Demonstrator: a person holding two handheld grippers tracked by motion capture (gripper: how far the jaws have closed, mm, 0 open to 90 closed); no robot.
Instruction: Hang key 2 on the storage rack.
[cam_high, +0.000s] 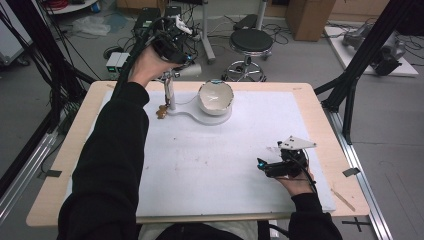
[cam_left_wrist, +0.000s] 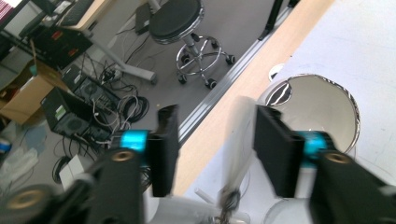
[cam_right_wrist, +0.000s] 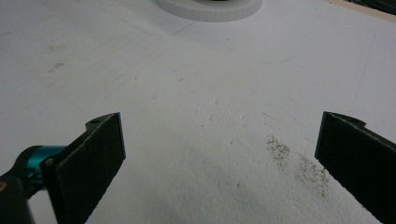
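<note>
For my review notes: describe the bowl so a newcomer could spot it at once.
On the white mat covering the wooden table, look to the far edge. There a white stand carries the bowl, tilted toward the camera; nothing else on the mat is round and hollow.

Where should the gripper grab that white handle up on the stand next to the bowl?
Grip the handle near its free end, coming from above with one jaw on each side. It is a slim round bar that sticks out sideways from the top of the post, so the open left gripper probably fits across it.
</note>
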